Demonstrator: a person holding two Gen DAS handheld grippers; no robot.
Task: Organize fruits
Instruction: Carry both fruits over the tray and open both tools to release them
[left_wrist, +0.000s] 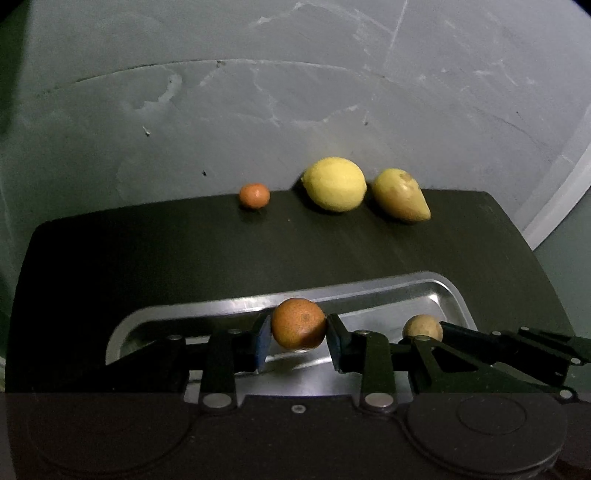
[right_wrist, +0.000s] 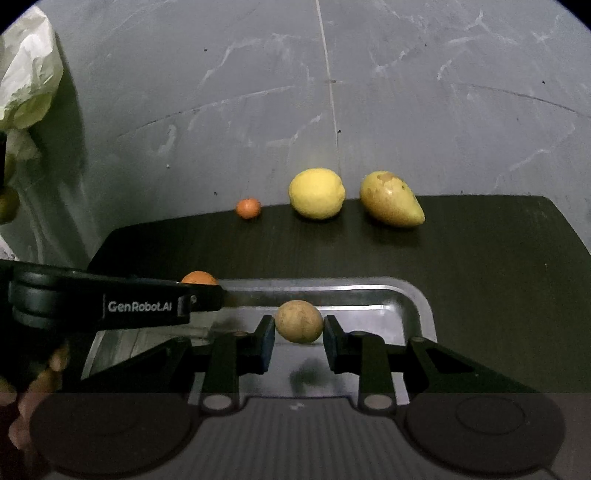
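Note:
My left gripper is shut on a round orange, held just above the metal tray. In the right wrist view my right gripper is shut on a small tan round fruit over the same tray, and the fruit's shadow falls on the tray floor below it. The two grippers are side by side, the left one to the left with its orange peeking out. At the table's far edge lie a small orange, a lemon and a yellow pear-shaped fruit.
The tray sits at the near side of a dark table that backs onto a scuffed grey wall. A crumpled white bag hangs at the far left. A person's hand holds the left gripper.

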